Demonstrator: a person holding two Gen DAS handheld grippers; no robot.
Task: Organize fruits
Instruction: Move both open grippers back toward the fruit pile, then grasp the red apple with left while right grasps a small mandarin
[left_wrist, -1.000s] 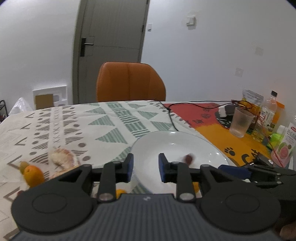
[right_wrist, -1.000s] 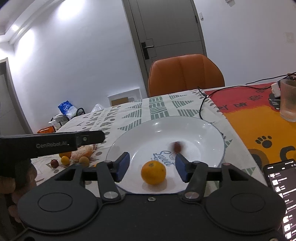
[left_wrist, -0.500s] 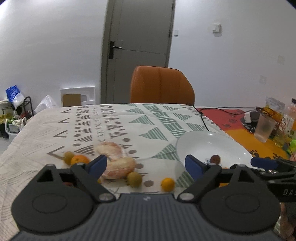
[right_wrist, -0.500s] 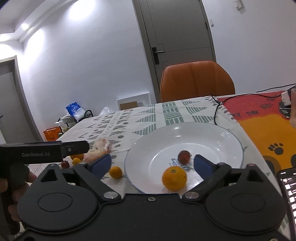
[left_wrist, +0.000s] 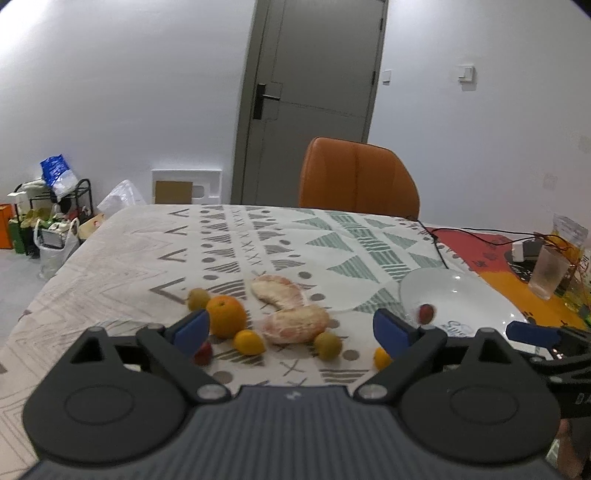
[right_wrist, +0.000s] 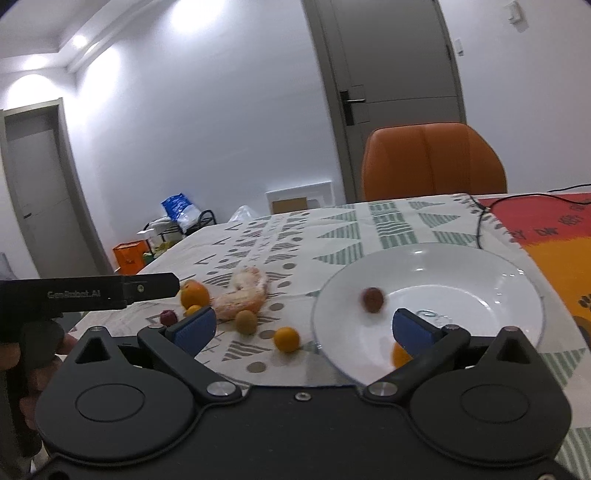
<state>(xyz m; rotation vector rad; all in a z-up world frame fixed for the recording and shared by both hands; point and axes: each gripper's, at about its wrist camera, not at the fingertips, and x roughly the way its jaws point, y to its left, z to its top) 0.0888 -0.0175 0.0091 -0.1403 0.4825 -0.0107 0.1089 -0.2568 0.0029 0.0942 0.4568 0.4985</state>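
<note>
In the left wrist view my left gripper (left_wrist: 291, 330) hovers over the loose fruit on the patterned cloth, its jaws opening with nothing gripped. Below it lie an orange (left_wrist: 226, 316), two peeled pomelo pieces (left_wrist: 297, 325), a kumquat (left_wrist: 249, 342) and a small green fruit (left_wrist: 328, 345). The white plate (left_wrist: 469, 291) sits to the right and holds a small red fruit (left_wrist: 426, 313). My right gripper (right_wrist: 303, 330) stands at the plate's (right_wrist: 517, 280) near left rim, jaws opening and empty. A second orange (right_wrist: 400, 356) lies in the plate, half hidden behind its right finger.
An orange chair (left_wrist: 358, 177) stands at the table's far edge. A black cable (left_wrist: 439, 251) runs past the plate onto a red and orange mat (left_wrist: 498, 273). A plastic cup (left_wrist: 548, 273) stands at the right. More small fruit (right_wrist: 287, 339) lies beside the plate.
Both grippers' jaws have gone from narrow to wide. The orange and the small red fruit were let go into the plate. My left gripper swung left from the plate toward the loose fruit.
</note>
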